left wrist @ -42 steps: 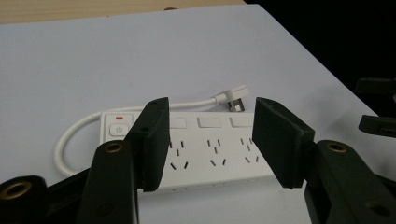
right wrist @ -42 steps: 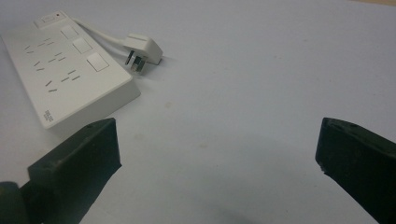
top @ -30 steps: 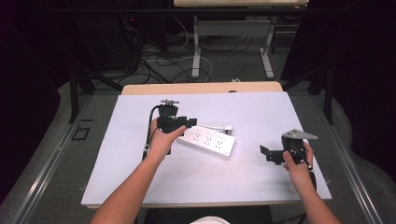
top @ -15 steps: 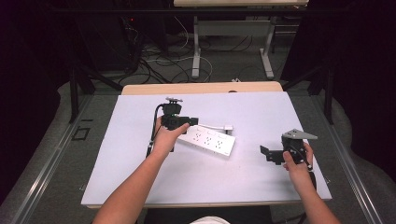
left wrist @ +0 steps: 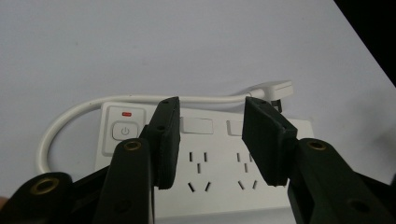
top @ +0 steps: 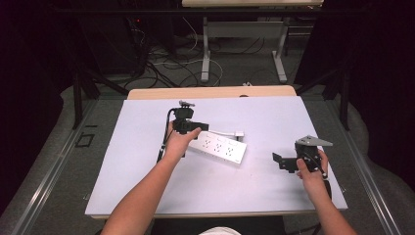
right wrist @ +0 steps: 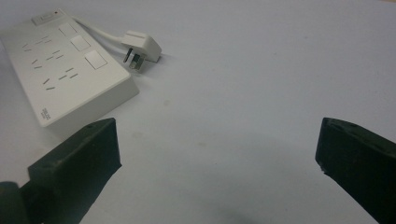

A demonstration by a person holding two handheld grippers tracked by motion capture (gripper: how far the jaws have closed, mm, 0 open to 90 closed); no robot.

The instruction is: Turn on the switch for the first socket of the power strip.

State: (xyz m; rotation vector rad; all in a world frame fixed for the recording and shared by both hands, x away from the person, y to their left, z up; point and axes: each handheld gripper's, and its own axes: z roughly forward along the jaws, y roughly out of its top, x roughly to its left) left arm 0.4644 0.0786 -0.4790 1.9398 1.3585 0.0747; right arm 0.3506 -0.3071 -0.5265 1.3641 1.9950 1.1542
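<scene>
A white power strip [top: 218, 147] lies flat near the middle of the white table [top: 147, 186], its short cable ending in a loose plug [top: 239, 133]. My left gripper [top: 199, 128] hovers over the strip's switch end. In the left gripper view the left gripper [left wrist: 211, 112] has its jaws apart over the power strip [left wrist: 224, 140]; they have just been closing, and no pad presses on anything. My right gripper [top: 280, 160] rests at the table's right, pointing left. The right gripper [right wrist: 218, 140] stands wide open over bare table, with the power strip [right wrist: 70, 65] and plug [right wrist: 142, 45] beyond.
A wooden table edge [top: 210, 92] runs behind the white one. Farther back on the floor are tangled cables [top: 161, 58] and desk legs [top: 206, 49]. The table's right edge [top: 333, 161] is close to my right hand.
My left gripper has shifted right and slightly down onto the strip's near end, and its jaws have narrowed. The right gripper and the strip have stayed put.
</scene>
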